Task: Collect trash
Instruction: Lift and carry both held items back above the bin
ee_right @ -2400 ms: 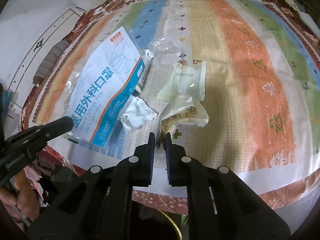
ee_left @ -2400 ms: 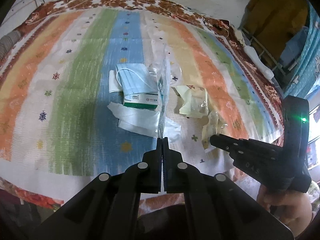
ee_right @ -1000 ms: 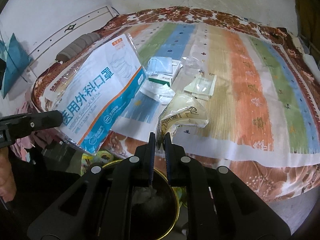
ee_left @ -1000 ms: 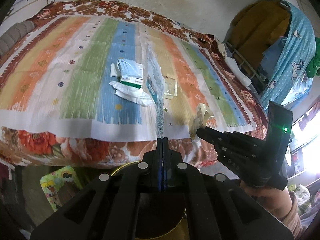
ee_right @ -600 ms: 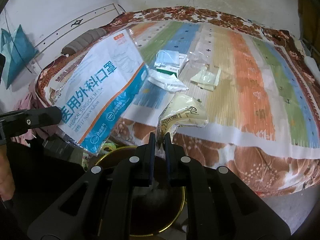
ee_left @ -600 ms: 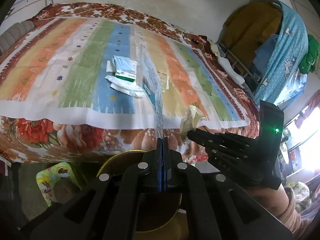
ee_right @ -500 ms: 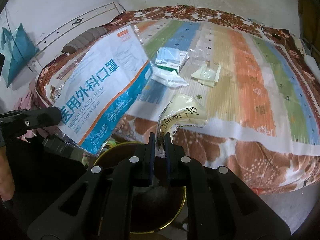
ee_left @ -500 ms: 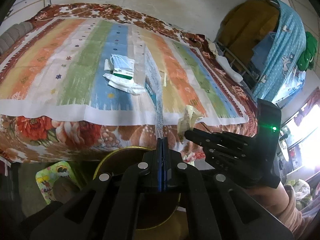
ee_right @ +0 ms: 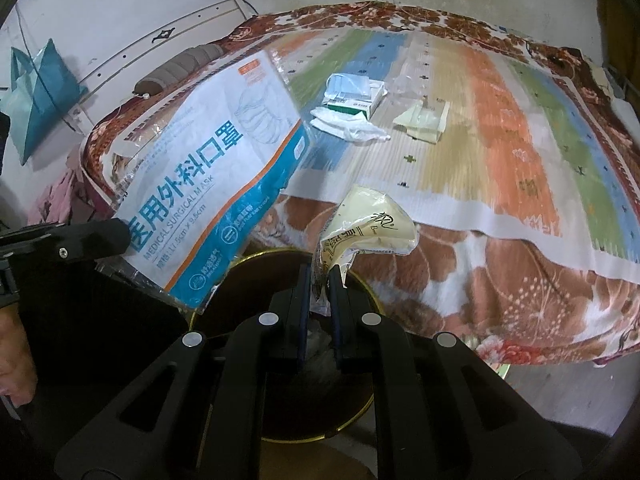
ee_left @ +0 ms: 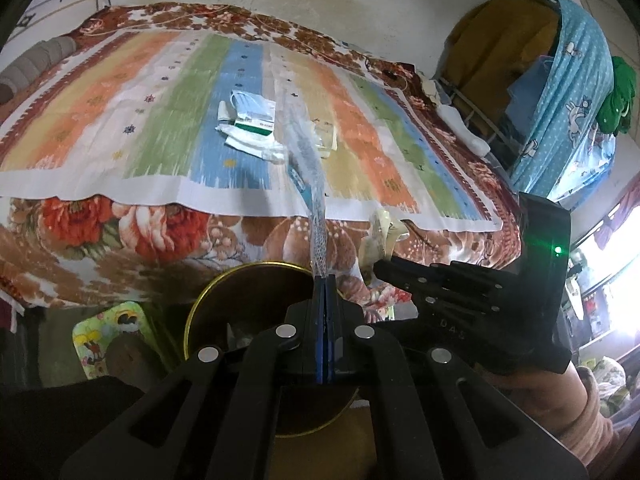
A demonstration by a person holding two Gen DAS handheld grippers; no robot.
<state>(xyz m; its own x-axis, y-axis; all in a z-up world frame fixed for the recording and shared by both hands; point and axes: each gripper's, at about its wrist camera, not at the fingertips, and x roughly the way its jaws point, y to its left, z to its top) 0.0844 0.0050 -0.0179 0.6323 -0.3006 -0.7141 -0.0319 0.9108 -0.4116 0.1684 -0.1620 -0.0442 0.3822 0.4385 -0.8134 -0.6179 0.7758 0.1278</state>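
My left gripper [ee_left: 325, 278] is shut on the edge of a flat blue-and-white surgical mask bag [ee_right: 212, 192], seen edge-on [ee_left: 310, 168] in the left wrist view. My right gripper [ee_right: 320, 272] is shut on a crumpled cream plastic wrapper [ee_right: 368, 228], also visible [ee_left: 378, 236] in the left wrist view. Both hang over the open gold-rimmed bin [ee_right: 276, 256] on the floor beside the bed. In the left wrist view the bin [ee_left: 224, 292] lies under my fingers. A mask box [ee_right: 354, 98], a white wrapper [ee_right: 348, 126] and a cream packet [ee_right: 424, 122] lie on the striped bedspread.
The bed with its striped sheet [ee_left: 120, 120] and floral blanket [ee_left: 120, 236] fills the space behind the bin. A patterned stool [ee_left: 108, 340] stands left of the bin. A blue curtain and clothes [ee_left: 560, 80] are at the right. A teal bag [ee_right: 36, 96] hangs on the left wall.
Both grippers have drawn back from the bed with their trash and sunk a little. The bin has come further into view beneath them.
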